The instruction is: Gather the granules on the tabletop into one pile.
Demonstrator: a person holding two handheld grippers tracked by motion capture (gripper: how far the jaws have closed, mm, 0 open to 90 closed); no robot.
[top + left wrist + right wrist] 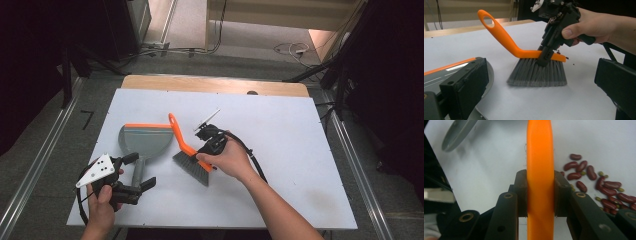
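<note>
A hand brush (181,142) with an orange handle and grey bristles (536,73) stands bristles-down on the white table (285,125). My right gripper (206,152) is shut on its orange back (540,150), just above the bristles. Left of the brush lies a grey dustpan (145,140) with an orange lip, its handle pointing toward the person. My left gripper (140,171) is open, its jaws on either side of that handle's end. Red beans and small green ones (599,185) lie scattered on the table just beside the brush.
The table's wooden far edge (215,84) runs along the back. Cables (257,165) trail from the right gripper across the table. Metal rails (35,170) flank the table on the floor.
</note>
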